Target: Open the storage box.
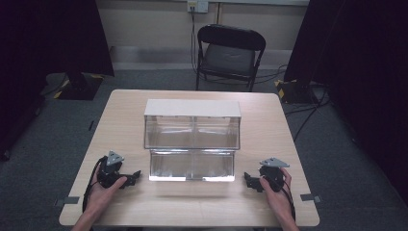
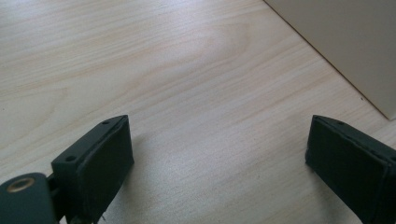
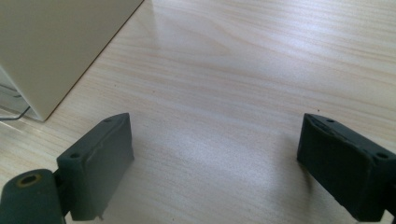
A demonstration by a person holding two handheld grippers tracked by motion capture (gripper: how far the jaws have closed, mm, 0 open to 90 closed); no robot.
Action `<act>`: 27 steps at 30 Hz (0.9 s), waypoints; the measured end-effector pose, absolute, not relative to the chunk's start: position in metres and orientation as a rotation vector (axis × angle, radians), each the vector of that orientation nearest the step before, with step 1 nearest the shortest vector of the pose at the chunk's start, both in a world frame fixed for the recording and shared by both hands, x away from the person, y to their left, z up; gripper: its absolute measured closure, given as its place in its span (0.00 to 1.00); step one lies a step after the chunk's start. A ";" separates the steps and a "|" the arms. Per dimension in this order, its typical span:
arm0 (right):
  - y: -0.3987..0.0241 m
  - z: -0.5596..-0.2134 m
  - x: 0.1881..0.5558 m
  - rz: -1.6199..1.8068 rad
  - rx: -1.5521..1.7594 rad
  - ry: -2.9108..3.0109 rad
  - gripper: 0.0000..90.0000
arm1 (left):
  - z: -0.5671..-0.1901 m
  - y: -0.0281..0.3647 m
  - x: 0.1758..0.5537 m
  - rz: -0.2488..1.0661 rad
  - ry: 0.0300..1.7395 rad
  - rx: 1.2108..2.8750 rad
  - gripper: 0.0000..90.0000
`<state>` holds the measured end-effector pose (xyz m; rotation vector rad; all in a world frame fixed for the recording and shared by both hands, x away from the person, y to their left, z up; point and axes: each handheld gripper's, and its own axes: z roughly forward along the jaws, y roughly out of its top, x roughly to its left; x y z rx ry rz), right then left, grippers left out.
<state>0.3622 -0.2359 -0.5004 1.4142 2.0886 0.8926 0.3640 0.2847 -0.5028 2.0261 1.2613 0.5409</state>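
Note:
A two-tier clear plastic bin unit point(image 1: 192, 139) with a white top stands in the middle of the wooden table point(image 1: 125, 110). My left gripper point(image 1: 135, 176) rests near the table's front left, held by a hand, its jaws pointing right toward the unit. In the left gripper view its jaws point(image 2: 219, 154) stand wide apart over bare wood, nothing between them. My right gripper point(image 1: 247, 180) sits at the front right, pointing left at the unit. Its jaws point(image 3: 215, 154) are likewise spread wide and empty. The unit's beige side wall point(image 2: 345, 42) point(image 3: 56, 42) shows in both gripper views.
A black folding chair point(image 1: 230, 54) stands behind the table's far edge. Dark curtains hang at both sides, and cables lie on the grey floor point(image 1: 308, 115). Tape marks sit near the table's front corners point(image 1: 311, 197).

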 end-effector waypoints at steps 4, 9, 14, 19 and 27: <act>-0.236 -0.500 0.362 0.893 1.414 2.089 0.11 | -0.503 0.285 0.364 0.539 1.262 2.025 0.08; -0.236 -0.500 0.363 0.894 1.410 2.093 0.11 | -0.501 0.287 0.364 0.545 1.280 2.012 0.15; -0.236 -0.500 0.363 0.895 1.409 2.095 0.10 | -0.500 0.289 0.364 0.531 1.290 1.989 0.19; -0.236 -0.500 0.363 0.895 1.410 2.095 0.10 | -0.497 0.287 0.362 0.526 1.266 2.002 0.21; -0.236 -0.500 0.363 0.894 1.410 2.095 0.10 | -0.489 0.285 0.356 0.523 1.221 1.981 0.21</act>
